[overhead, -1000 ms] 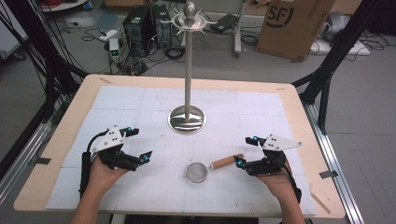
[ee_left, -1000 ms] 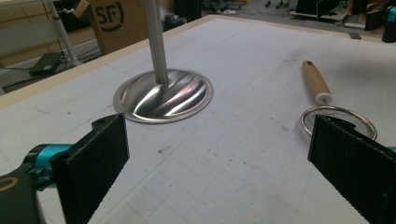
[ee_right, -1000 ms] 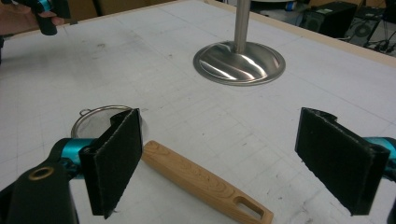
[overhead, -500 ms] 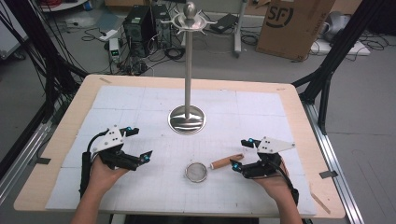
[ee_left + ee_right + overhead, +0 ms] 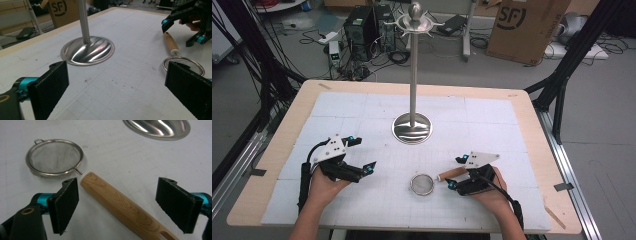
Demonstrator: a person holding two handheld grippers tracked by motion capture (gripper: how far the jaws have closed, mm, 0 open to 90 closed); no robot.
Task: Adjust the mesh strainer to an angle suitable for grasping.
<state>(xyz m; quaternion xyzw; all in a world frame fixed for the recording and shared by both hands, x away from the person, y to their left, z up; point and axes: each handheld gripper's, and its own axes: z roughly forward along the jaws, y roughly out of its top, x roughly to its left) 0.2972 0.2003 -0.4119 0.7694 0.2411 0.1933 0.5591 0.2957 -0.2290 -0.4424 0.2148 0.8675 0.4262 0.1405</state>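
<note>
Small mesh strainer [image 5: 422,184] flat on the white mat [image 5: 362,115], in front of the steel hanging stand [image 5: 413,75] and its round base, wooden handle [image 5: 120,205] pointing toward the right gripper [image 5: 458,172] — laid out for an easy grab by the handle, probably for hanging on the hooks at the stand's top. Right gripper lowered over the handle, jaws wide on either side of it, pads clear of the wood in the right gripper view, nothing gripped yet; jaws just started closing, handle between them. Placed near the bowl end of the handle, perhaps for a balanced lift. Left gripper [image 5: 362,155] resting at the mat's left, well apart from the strainer, jaws wide and empty — waiting, by the look of it.

Against a second ago: right gripper closer in and lower, now straddling the handle rather than behind its end; strainer, stand and left gripper unmoved
</note>
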